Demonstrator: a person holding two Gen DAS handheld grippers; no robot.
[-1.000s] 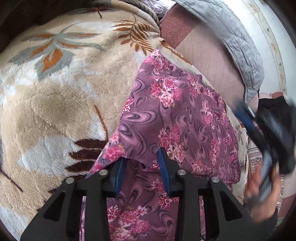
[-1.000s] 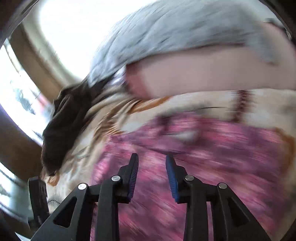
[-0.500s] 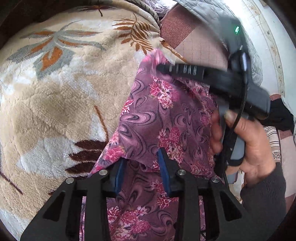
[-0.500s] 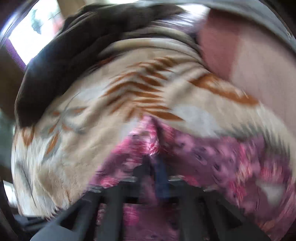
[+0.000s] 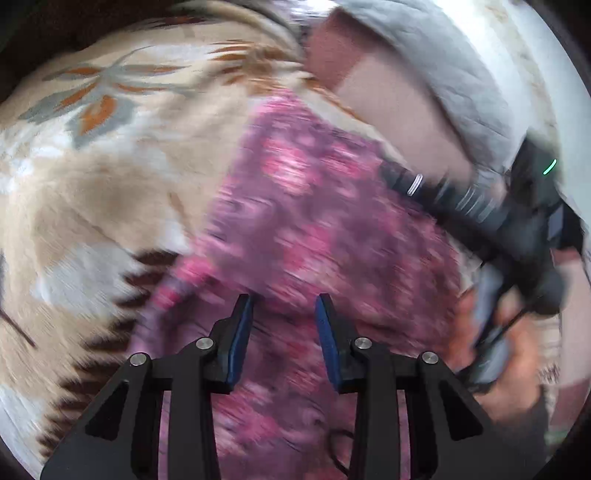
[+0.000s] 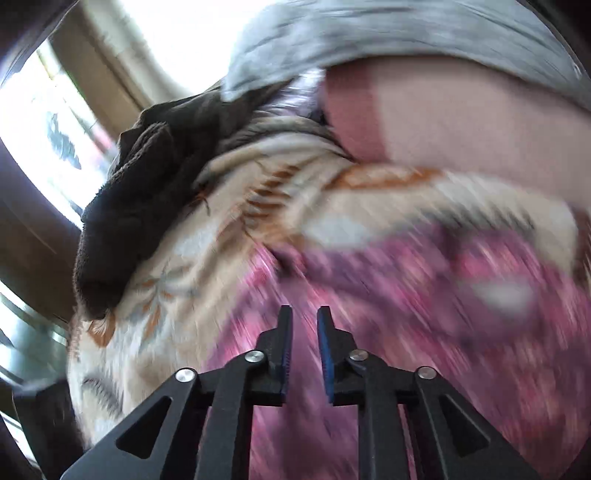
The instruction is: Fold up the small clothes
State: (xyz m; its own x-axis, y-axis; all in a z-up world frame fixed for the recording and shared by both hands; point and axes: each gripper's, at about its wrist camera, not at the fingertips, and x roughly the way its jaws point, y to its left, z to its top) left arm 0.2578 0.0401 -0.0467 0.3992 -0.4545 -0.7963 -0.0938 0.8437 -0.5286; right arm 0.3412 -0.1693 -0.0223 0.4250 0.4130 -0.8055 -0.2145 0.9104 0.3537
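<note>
**Right gripper swings back off the floral garment**

Half a second ago your right gripper [image 5: 391, 177] reached across the far corner of the purple floral garment [image 5: 314, 221]; now it sits at the garment's right edge, seen from the left wrist view, gripped by your right hand [image 5: 517, 332]. Its jaws have just been opening again after a near-full close, and the right wrist view shows a narrow gap between the blue pads [image 6: 325, 343] with no cloth pinched there. Your left gripper [image 5: 283, 314] stands where it did, jaws moderately apart, a raised fold of the garment lying between the pads; blur keeps you from telling whether they press on it. The garment lies spread on a cream plush blanket [image 5: 110, 166] patterned with orange and grey leaves. Beyond the garment's far end sit a pink cushion [image 6: 461, 122] and a grey quilted cover [image 6: 369, 37]. A dark brown cloth [image 6: 147, 192] is heaped on the blanket to the garment's far left, below a bright window [image 6: 155, 29]. Both views are motion-blurred.
</note>
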